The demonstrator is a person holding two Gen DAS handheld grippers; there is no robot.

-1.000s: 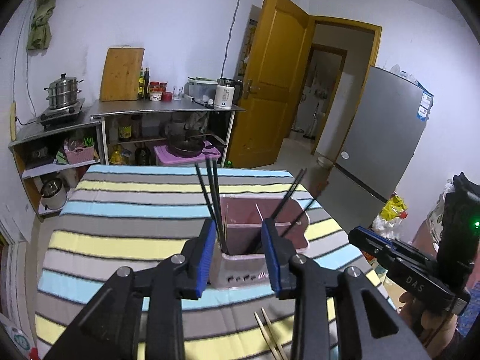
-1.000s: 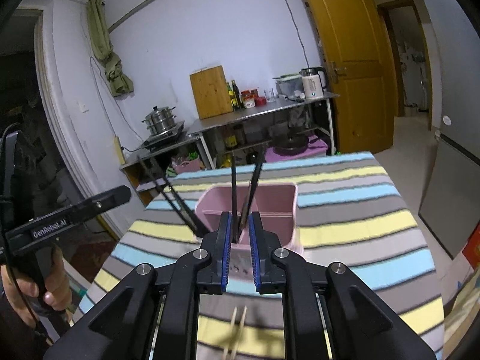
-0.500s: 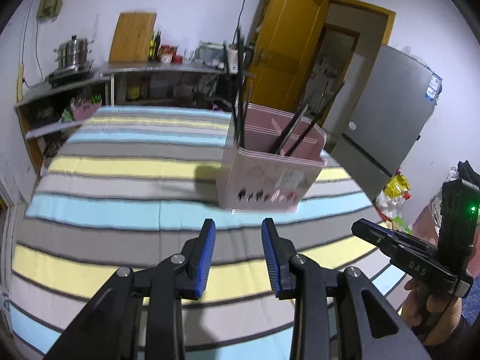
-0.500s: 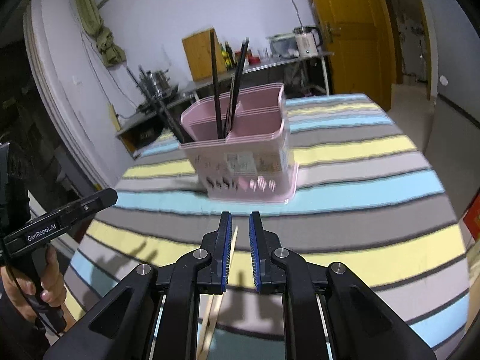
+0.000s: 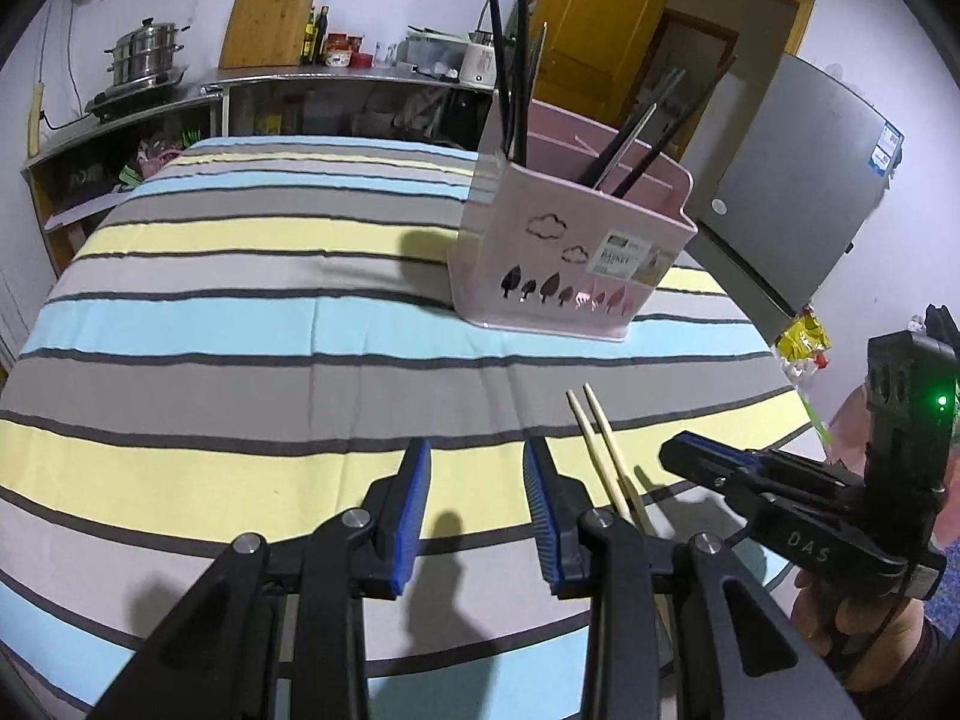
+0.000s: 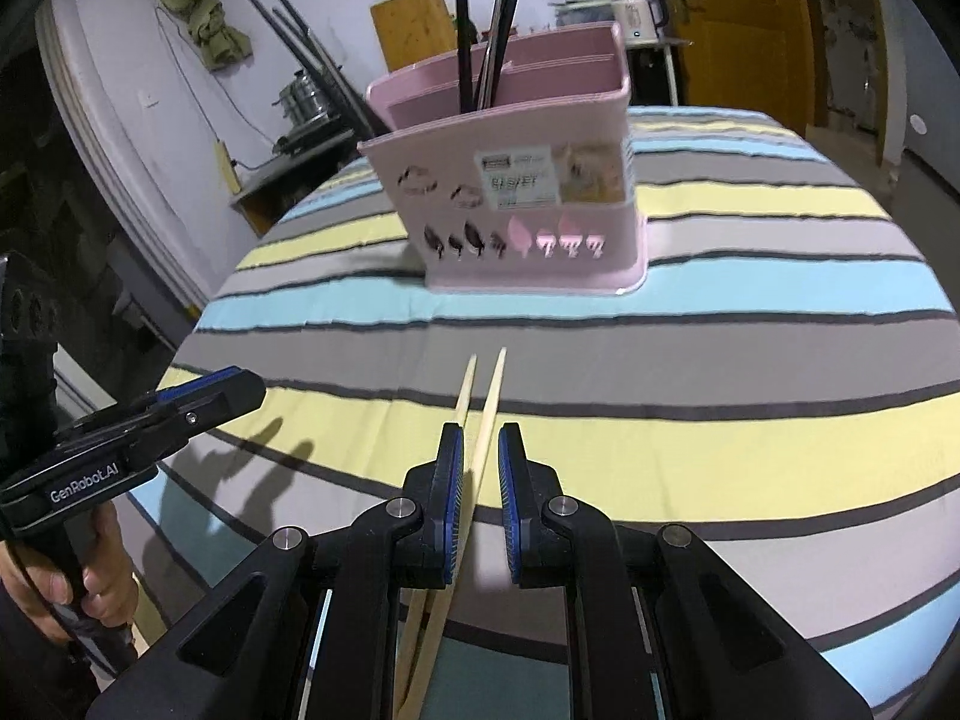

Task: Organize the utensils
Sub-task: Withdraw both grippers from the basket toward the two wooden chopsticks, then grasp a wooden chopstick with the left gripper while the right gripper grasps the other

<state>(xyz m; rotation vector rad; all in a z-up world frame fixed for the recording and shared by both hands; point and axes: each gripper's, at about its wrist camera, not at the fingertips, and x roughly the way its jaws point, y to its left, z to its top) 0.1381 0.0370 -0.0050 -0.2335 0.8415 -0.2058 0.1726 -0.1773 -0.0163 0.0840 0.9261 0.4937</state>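
A pink utensil holder (image 5: pixel 570 240) stands on the striped tablecloth (image 5: pixel 240 312) and holds several black chopsticks (image 5: pixel 510 48); it also shows in the right wrist view (image 6: pixel 528 180). Two pale wooden chopsticks (image 6: pixel 480 414) lie on the cloth in front of it, also seen in the left wrist view (image 5: pixel 600 450). My right gripper (image 6: pixel 480 450) hangs low over their near half, jaws a little apart, with the sticks between them and not clamped. My left gripper (image 5: pixel 474 474) is open and empty, to the left of the sticks.
A steel counter (image 5: pixel 300 78) with a cutting board, bottles and a pot stands beyond the table's far edge. A yellow door (image 5: pixel 600 42) and a grey fridge (image 5: pixel 798 192) are at the right. The table edge drops off near both hands.
Both grippers have pulled back from the pink holder and dropped low toward the cloth. The right gripper now straddles the wooden chopsticks with its jaws slightly wider.
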